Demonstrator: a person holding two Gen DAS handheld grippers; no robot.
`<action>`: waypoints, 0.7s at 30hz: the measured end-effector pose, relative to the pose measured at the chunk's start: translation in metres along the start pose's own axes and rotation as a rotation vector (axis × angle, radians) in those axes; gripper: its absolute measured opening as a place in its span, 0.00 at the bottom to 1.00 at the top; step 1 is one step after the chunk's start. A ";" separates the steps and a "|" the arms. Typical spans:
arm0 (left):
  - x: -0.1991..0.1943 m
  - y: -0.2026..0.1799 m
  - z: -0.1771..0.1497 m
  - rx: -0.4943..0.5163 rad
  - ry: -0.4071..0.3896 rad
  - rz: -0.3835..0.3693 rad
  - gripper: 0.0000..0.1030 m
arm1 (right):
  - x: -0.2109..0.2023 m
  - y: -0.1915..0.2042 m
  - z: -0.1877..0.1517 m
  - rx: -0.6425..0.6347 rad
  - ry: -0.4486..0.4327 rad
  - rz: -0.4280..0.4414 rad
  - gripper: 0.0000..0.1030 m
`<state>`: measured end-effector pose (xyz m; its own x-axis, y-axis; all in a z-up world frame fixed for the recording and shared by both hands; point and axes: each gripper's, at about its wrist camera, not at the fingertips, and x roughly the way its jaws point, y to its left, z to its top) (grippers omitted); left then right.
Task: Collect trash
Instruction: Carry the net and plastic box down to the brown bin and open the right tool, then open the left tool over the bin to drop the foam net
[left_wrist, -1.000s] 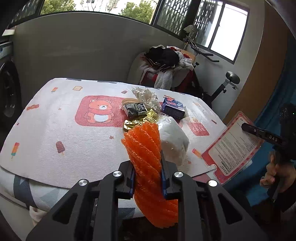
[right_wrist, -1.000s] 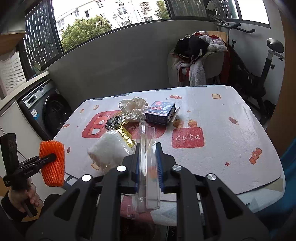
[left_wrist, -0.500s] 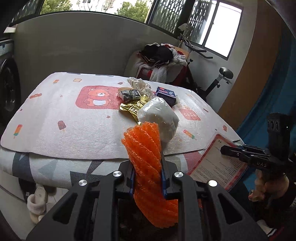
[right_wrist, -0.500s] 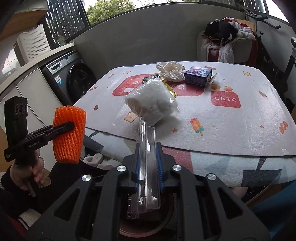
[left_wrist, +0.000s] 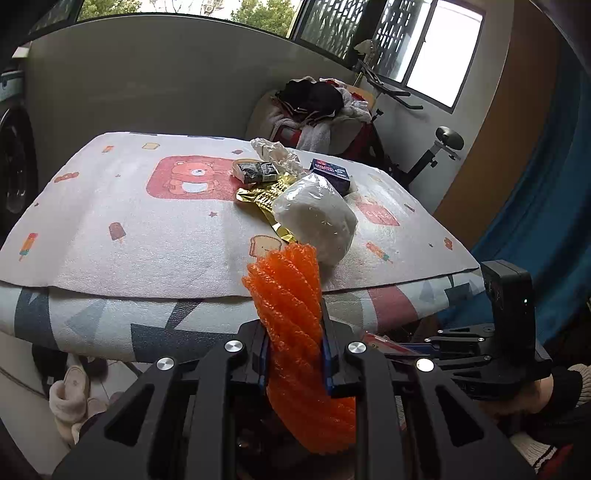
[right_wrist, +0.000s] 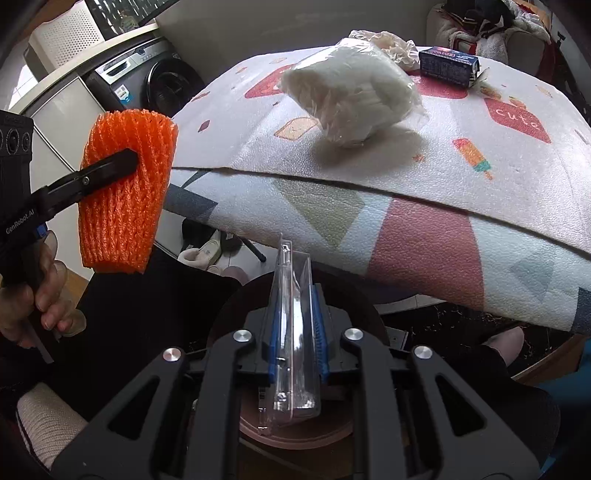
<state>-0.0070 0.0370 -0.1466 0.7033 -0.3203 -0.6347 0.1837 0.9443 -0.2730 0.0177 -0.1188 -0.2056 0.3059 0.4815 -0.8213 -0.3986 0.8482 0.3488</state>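
1. On the left, the left gripper (right_wrist: 122, 162) is squeezing an orange foam net sleeve (right_wrist: 123, 188) between nearly closed jaws and holding it off the near edge of the table (right_wrist: 424, 236), above the floor; this piece is collected from the table but not yet dropped anywhere.
2. In the middle, the right gripper (right_wrist: 295, 325) is carrying a clear plastic blister pack (right_wrist: 295, 332) edge-on over a round brown-rimmed bin (right_wrist: 295, 437) below the table edge. Its jaws are opening slightly, yet the pads are apparently still touching the pack, so the release seems just begun.
3. On the table a white plastic-wrapped bundle (left_wrist: 314, 218) is lying nearest, with a gold foil wrapper (left_wrist: 266, 195) just behind it.
4. Farther back a dark snack packet (left_wrist: 255, 171), a crumpled clear bag (left_wrist: 277, 155) and a blue carton (left_wrist: 330, 173) are waiting, so most of the trash looks uncollected.
5. In the way: both tools are crowding close together over the bin, so the net sleeve will probably have to wait its turn.
6. At the far right, a chair piled with clothes (left_wrist: 317, 107) and an exercise bike (left_wrist: 439, 147) are standing clear of the work.
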 end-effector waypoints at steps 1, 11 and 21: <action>0.001 0.000 -0.001 0.001 0.002 -0.001 0.20 | 0.003 0.002 -0.001 -0.002 0.010 0.013 0.24; 0.004 -0.004 -0.006 0.070 0.015 -0.017 0.20 | -0.026 -0.001 0.008 -0.067 -0.133 -0.049 0.86; 0.018 -0.006 -0.021 0.120 0.038 -0.097 0.21 | -0.048 -0.025 -0.001 -0.140 -0.293 -0.161 0.94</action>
<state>-0.0098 0.0245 -0.1710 0.6520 -0.4107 -0.6373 0.3320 0.9104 -0.2471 0.0125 -0.1636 -0.1756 0.6007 0.4045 -0.6895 -0.4334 0.8896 0.1443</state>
